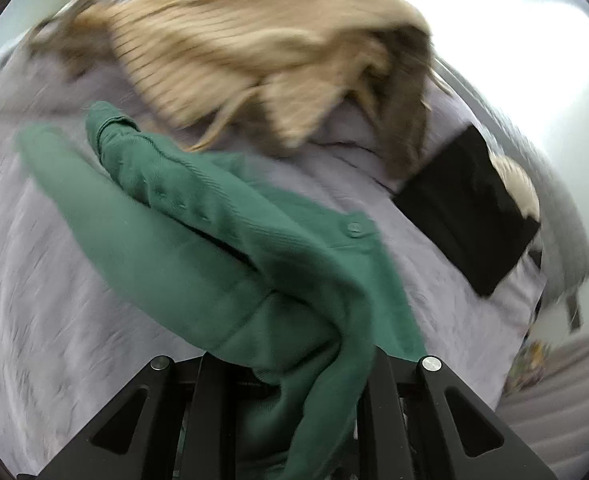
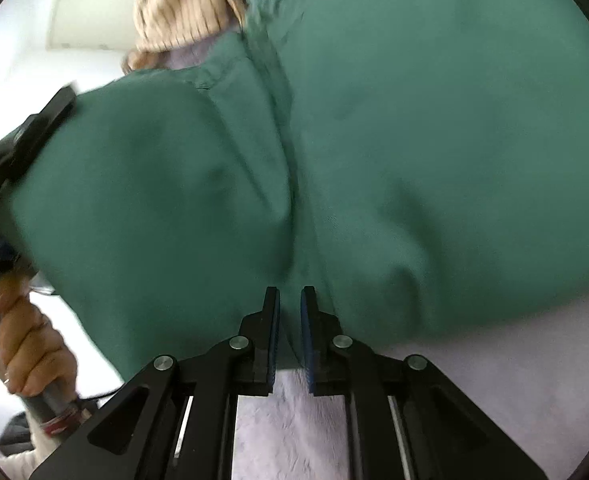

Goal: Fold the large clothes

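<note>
Nearest the right wrist camera, the right gripper (image 2: 290,332) has its fingers (image 2: 272,336) drawn close, pinching an edge of the green cardigan (image 2: 414,140) between the blue pads. The cloth fills most of that view and hangs in loose swells above the lilac bedcover (image 2: 294,420). The hold at the edge appears meant to carry the garment clear of the surface so it can be spread before folding.

In the left wrist view, the left gripper (image 1: 290,392) has a bunch of the same cardigan (image 1: 222,240) running down between its fingers. The fingertips are buried in cloth, so I cannot tell how tightly they close, though the fabric draped from that spot suggests a grip. From there the garment trails outward over the bedcover (image 1: 34,280), its buttoned front band (image 1: 354,228) facing up and one sleeve end (image 1: 110,120) reaching farthest. Both views are motion-blurred.

With both holds on one garment, I judge the step to be lifting and opening it out; no fold is made yet.

Farther off lie a beige striped garment (image 1: 234,48), heaped and awaiting its turn, and a flat black item (image 1: 466,208) near the bed's edge. The person's left hand (image 2: 26,344) grips its handle at the edge of the right view.
</note>
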`<state>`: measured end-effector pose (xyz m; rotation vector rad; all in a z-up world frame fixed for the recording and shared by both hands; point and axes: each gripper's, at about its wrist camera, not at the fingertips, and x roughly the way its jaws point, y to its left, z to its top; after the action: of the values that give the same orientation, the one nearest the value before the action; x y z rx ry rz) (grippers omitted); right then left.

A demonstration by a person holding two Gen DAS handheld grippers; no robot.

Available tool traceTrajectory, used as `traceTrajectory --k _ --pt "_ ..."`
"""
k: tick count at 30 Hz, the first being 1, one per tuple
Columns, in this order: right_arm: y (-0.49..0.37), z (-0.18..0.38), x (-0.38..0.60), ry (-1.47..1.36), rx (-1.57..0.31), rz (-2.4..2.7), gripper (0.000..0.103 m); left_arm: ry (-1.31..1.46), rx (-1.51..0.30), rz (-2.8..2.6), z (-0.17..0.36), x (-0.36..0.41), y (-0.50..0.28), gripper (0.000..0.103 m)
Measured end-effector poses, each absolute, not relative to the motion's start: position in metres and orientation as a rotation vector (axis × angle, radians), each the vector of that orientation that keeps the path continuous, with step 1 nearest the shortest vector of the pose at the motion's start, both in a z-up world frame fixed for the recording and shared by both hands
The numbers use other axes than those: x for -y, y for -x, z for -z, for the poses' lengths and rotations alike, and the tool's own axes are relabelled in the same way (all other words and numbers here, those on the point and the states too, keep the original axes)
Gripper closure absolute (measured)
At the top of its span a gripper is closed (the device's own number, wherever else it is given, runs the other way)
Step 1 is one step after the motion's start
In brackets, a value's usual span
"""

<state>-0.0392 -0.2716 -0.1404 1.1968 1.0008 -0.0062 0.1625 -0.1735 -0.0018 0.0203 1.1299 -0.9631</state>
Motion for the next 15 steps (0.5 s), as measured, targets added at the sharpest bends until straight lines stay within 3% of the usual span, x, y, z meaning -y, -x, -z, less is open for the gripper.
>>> traceTrajectory --k 6,13,14,15 --pt "0.103 0.125 0.317 -1.259 -0.904 0.070 0.091 -0.210 -1.121 1.062 0.015 0.293 -0.110 0.085" --pt "0.165 0.142 0.355 -1.342 -0.893 0.171 0.090 -0.512 -1.136 0.975 0.084 0.385 -0.054 0.085" --pt "0.172 0.143 0.359 -1.351 -0.890 0.176 0.090 -0.526 -1.133 0.962 0.087 0.386 -0.052 0.080" --pt "0.178 0.144 0.363 -1.357 -0.885 0.183 0.090 -0.520 -1.136 0.963 0.088 0.387 -0.051 0.062"
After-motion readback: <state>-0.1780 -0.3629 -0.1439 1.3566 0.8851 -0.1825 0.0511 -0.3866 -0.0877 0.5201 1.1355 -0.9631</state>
